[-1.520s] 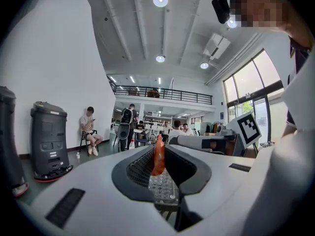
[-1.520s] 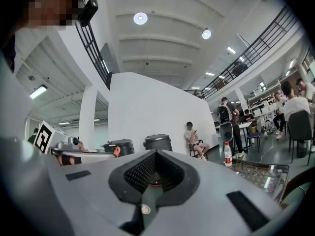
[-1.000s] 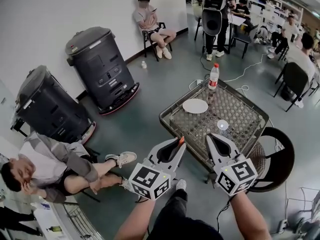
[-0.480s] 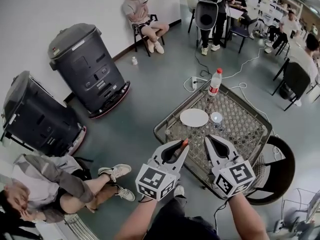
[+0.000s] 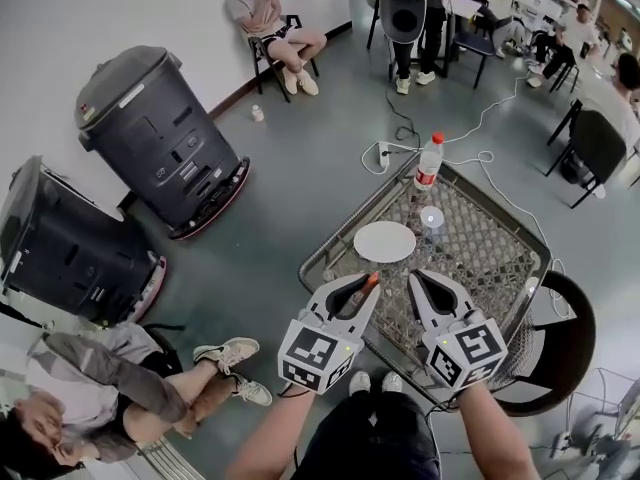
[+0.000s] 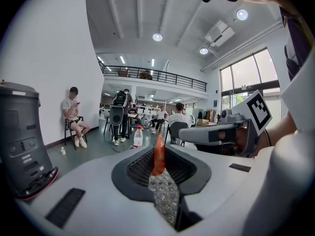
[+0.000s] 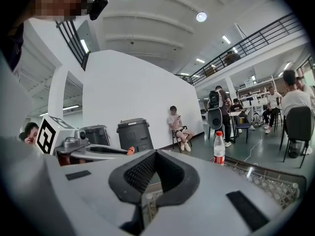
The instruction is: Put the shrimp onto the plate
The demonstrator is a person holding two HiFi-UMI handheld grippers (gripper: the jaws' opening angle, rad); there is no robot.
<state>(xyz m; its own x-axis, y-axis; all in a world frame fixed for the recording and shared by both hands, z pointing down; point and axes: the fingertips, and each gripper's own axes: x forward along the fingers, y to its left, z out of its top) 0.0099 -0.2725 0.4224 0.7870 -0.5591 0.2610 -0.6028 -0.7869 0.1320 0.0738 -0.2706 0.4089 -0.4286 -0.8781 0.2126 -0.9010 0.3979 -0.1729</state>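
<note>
An orange shrimp sticks up from the tips of my left gripper, which is shut on it; in the left gripper view the shrimp stands upright between the dark pads of that gripper. My right gripper is held beside it, shut with nothing in it, and its own view shows the jaws pressed together. Both hover over the near edge of a metal mesh table. A white round plate lies on the table just beyond the grippers.
A red-capped water bottle stands at the table's far corner, and a small clear cup sits beside the plate. Two dark bin-like machines stand at left. A person sits at lower left. A black chair is at the table's right.
The view has shifted so the table and plate now sit closer under the grippers. Both grippers keep the same pose, the left still holding the shrimp.
</note>
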